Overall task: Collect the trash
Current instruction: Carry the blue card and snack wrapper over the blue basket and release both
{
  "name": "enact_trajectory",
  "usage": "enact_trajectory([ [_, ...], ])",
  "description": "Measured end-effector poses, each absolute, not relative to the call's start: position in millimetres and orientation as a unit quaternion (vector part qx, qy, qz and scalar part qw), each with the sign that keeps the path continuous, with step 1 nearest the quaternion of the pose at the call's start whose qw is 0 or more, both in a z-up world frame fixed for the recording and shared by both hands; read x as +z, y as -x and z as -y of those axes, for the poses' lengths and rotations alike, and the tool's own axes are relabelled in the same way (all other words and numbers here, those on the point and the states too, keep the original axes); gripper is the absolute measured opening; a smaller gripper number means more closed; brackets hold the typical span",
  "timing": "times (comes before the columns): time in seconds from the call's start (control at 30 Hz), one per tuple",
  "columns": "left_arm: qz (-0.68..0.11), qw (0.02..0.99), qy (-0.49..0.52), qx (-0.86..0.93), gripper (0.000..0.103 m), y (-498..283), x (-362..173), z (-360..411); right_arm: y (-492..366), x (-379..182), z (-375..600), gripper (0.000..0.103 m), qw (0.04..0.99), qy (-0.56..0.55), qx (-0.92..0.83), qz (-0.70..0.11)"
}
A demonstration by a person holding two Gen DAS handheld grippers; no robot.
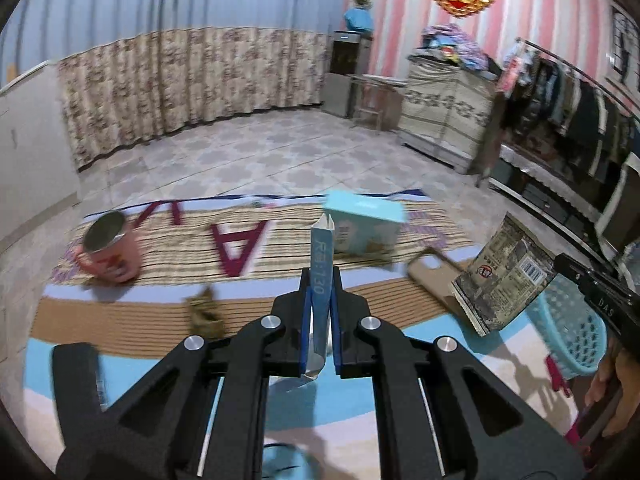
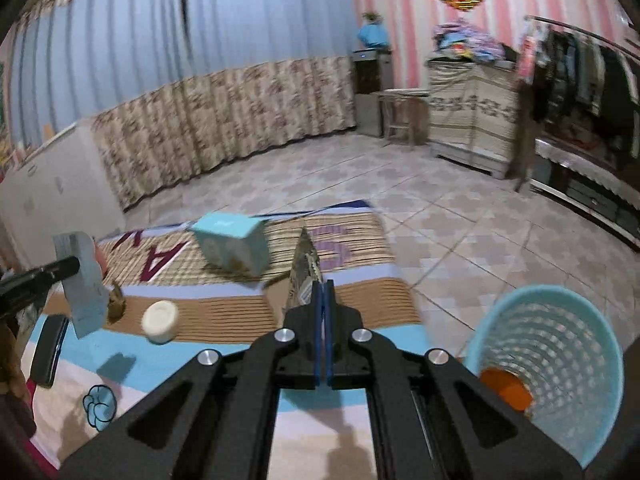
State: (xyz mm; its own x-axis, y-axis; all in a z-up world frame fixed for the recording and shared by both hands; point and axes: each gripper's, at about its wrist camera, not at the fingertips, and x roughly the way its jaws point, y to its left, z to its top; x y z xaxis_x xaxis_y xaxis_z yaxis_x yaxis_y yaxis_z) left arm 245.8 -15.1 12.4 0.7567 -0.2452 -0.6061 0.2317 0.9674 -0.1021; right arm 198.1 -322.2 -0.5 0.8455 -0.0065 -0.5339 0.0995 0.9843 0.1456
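Note:
My left gripper [image 1: 320, 276] is shut on a flattened blue carton [image 1: 321, 280] held above the striped rug; the same carton shows at the left of the right wrist view [image 2: 82, 280]. My right gripper [image 2: 323, 286] is shut on a printed snack wrapper [image 2: 303, 268], which also shows at the right of the left wrist view [image 1: 502, 276]. A light blue perforated trash basket [image 2: 560, 360] lies on its side at the right, with an orange item [image 2: 506, 390] inside. On the rug lie a red can [image 1: 110, 250], a light blue box [image 1: 366, 224], a crumpled brown scrap [image 1: 204, 314] and a white round lid [image 2: 160, 320].
The striped rug [image 1: 132, 320] covers a tiled floor [image 2: 460, 232]. A brown cardboard piece [image 1: 432, 276] lies by the wrapper. A black phone-like object [image 2: 48, 352] lies at the rug's left. A curtained wall, a cabinet and a clothes rack stand behind.

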Motion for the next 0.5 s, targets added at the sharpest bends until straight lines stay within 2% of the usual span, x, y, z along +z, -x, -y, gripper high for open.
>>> enact_trajectory([
  [0.27,-0.324,0.927,0.004,-0.186,0.007,-240,11,92,-152,17,396,0.001,0.957,-0.106,-0.112,-0.248],
  [0.5,-0.326,0.914,-0.019,-0.241,0.007,-227,3,166,-123,8,443,0.001,0.946,-0.105,-0.177,-0.249],
])
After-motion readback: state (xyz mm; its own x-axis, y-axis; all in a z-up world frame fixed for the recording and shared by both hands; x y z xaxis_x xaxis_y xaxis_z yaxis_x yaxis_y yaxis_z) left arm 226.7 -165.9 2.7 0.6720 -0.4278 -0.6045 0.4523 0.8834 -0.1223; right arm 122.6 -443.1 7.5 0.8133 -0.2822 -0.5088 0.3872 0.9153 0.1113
